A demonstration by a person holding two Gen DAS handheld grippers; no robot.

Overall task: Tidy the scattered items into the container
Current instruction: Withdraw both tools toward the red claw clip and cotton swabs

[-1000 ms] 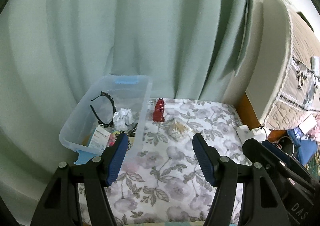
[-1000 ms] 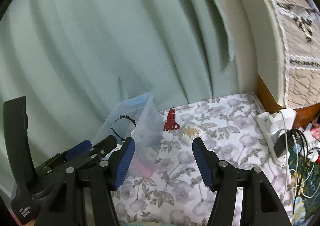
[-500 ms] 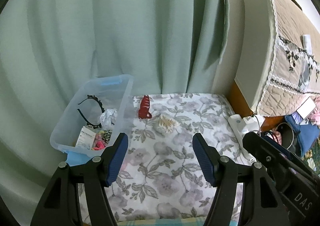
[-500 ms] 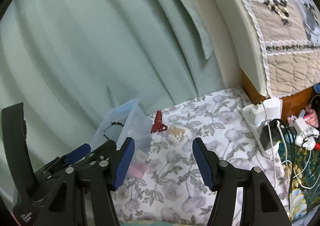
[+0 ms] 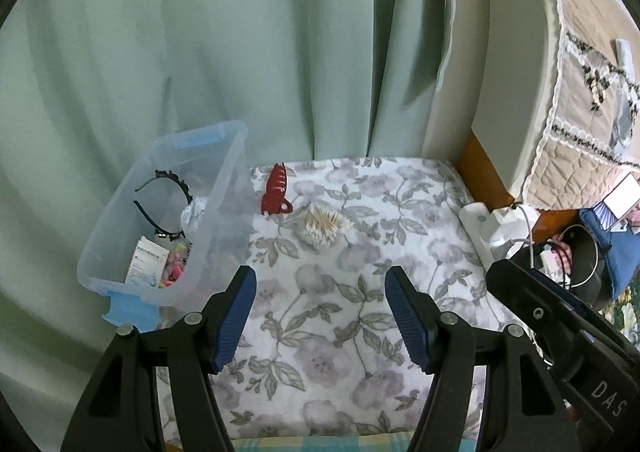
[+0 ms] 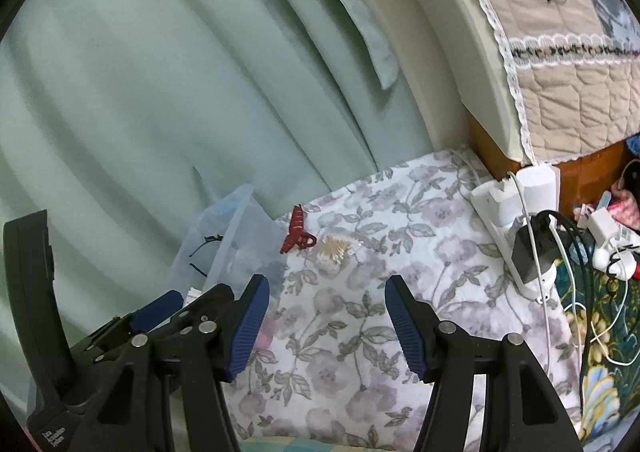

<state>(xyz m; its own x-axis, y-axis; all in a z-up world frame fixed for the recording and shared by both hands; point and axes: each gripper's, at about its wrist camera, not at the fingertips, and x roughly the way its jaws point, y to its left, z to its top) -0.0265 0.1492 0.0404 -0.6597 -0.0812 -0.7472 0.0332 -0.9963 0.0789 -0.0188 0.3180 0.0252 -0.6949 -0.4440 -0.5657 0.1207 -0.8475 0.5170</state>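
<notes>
Both grippers, left gripper (image 5: 318, 312) & right gripper (image 6: 326, 318), spread wide, holding nothing. Red claw clip (image 5: 276, 190) at 12 o'clock just beside clear bin (image 5: 224, 172), cotton-swab bundle (image 5: 322, 222) next to it. Approach clip low, pinch across its body, lift over bin wall

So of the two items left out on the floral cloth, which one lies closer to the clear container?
The red hair claw clip, lying just beside the container wall. The pale bundle of cotton swabs sits farther out on the cloth.

Left gripper (image 5: 320, 318): jaws spread wide, nothing between the blue pads (image 5: 236, 316), held level and pointing forward. Right gripper (image 6: 325, 322): same, jaws wide apart, empty, just right of the left one, slightly tilted.
</notes>
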